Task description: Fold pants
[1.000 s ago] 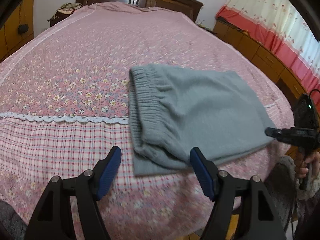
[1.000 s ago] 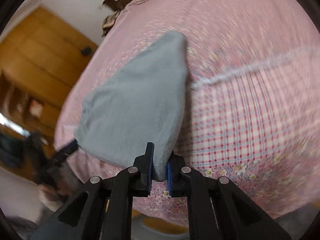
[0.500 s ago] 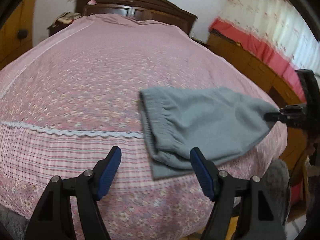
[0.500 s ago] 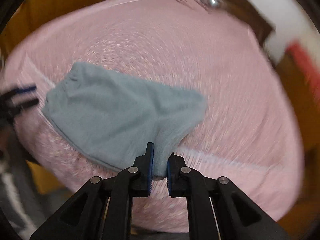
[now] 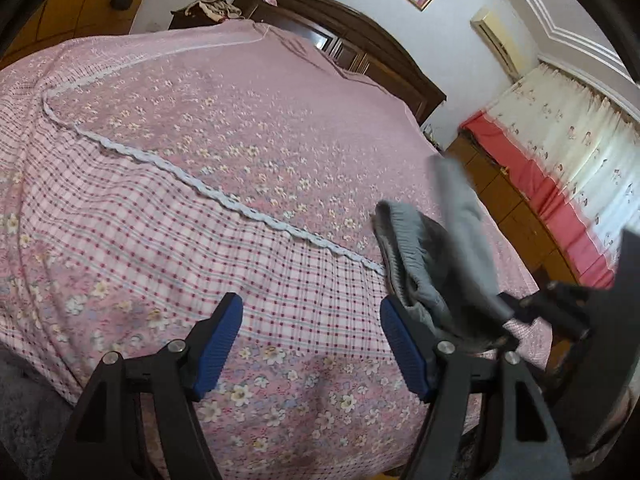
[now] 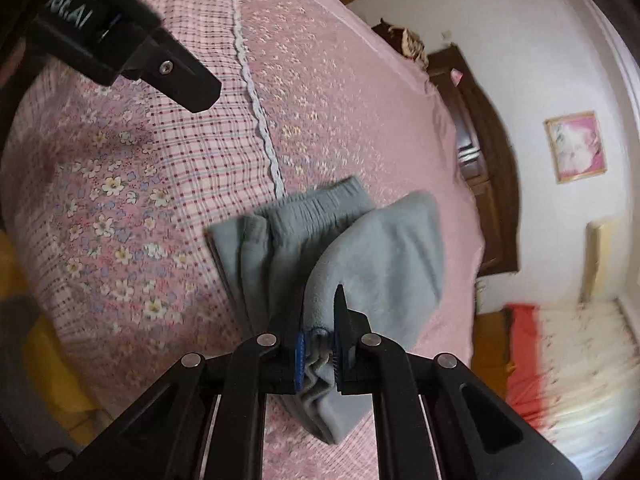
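The grey pants (image 6: 372, 256) lie bunched near the bed's right edge, with the elastic waistband (image 6: 320, 204) facing away and one layer lifted over it. My right gripper (image 6: 318, 356) is shut on a folded edge of the pants and holds it up. In the left wrist view the pants (image 5: 432, 264) sit just right of my left gripper (image 5: 312, 344). That gripper stands open over the checked bedspread with nothing between its blue pads. The right gripper (image 5: 508, 312) reaches in there from the right, clamped on the cloth.
A pink floral and checked bedspread (image 5: 200, 168) with a white lace strip covers the bed. A dark wooden headboard (image 5: 360, 36) stands at the far end. Wooden cabinets (image 5: 504, 200) and a red-hemmed curtain (image 5: 568, 152) line the right side. One black finger (image 6: 180, 76) of the left gripper shows at the right wrist view's top left.
The right gripper has rolled and carried its held edge across, so the flat pants are now bunched with a layer raised. The left gripper swung left, and the pants are no longer between its fingers.
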A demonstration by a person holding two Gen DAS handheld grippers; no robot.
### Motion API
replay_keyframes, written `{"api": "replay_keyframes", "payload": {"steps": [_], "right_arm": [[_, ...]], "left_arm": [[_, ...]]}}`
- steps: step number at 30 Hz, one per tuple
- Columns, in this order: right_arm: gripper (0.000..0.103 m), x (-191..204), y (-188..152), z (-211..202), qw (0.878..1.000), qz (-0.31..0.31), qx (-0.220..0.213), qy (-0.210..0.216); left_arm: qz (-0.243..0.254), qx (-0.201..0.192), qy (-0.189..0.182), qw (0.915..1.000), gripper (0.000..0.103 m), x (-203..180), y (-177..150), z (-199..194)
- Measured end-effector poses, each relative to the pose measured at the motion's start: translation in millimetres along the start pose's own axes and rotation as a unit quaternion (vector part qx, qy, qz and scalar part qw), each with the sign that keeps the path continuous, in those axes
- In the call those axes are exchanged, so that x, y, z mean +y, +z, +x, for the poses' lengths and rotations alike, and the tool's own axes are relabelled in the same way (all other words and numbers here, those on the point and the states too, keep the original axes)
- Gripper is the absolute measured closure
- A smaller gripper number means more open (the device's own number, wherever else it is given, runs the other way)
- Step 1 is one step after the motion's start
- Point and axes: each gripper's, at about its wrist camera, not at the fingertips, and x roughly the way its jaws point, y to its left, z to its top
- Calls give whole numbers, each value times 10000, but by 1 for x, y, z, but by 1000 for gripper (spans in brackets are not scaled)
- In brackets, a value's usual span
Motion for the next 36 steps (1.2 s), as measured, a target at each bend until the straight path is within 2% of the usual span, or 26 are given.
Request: {"api": "replay_keyframes", "payload": {"steps": [5,10,13,16,18,19,20,21,22,24,25,26,27,29,30,32,35,36], "right_arm": [[92,-6,7,-19,9983,96,-415,-403],[92,21,15,-9,9978,-444,-432,-228],[92,27,16,2,9974,-519,-463,-199],[90,27,15,1,9964,-486,-670,-189],[84,22,12,-8,9968,-226,-758,114],[84,9,8,-15,9952,192,-830,481],[83,-3,3,-19,9909,625,-876,809],[79,-24,-8,-24,9800,1263,-904,1242],[73,-39,-17,-25,9710,1657,-914,1460],[72,-66,-47,-30,9480,2547,-918,1676],[72,-74,-59,-31,9412,2803,-887,1667],[71,-83,-76,-33,9323,3140,-812,1602],[71,-84,-88,-37,9277,3324,-751,1525],[70,-86,-114,-43,9173,3726,-550,1290],[70,-86,-126,-41,9110,3917,-467,1206],[70,-79,-142,-40,8981,4227,-318,1171],[70,-64,-165,-32,8628,4851,-24,1424],[70,-58,-172,-30,8472,5075,48,1571]], "left_arm": [[-34,87,3,10000,28,9,-8,-7],[-60,95,-31,9999,28,14,-8,-11],[-50,104,-11,9999,28,12,-6,-11],[-54,105,-14,9999,28,10,-10,-9],[-64,113,-19,9999,28,7,-8,-2],[-67,112,-27,9999,28,6,-9,-1],[-72,109,-54,9999,28,5,-10,0],[-78,115,-87,9999,28,5,-11,0],[-91,161,-231,9996,28,3,-11,0],[-162,276,-719,9969,28,1,-11,-1],[-206,332,-946,9947,28,-2,-10,-1],[-279,458,-1276,9904,24,-7,-9,1],[-323,570,-1455,9872,20,-9,-8,5],[-499,1001,-1970,9740,19,-20,-7,20],[-525,1123,-2114,9695,19,-25,-7,26],[-505,1246,-2185,9665,20,-35,-4,34],[-211,1340,-1971,9709,21,-58,3,44],[-98,1412,-1807,9733,28,-66,4,47]]}}
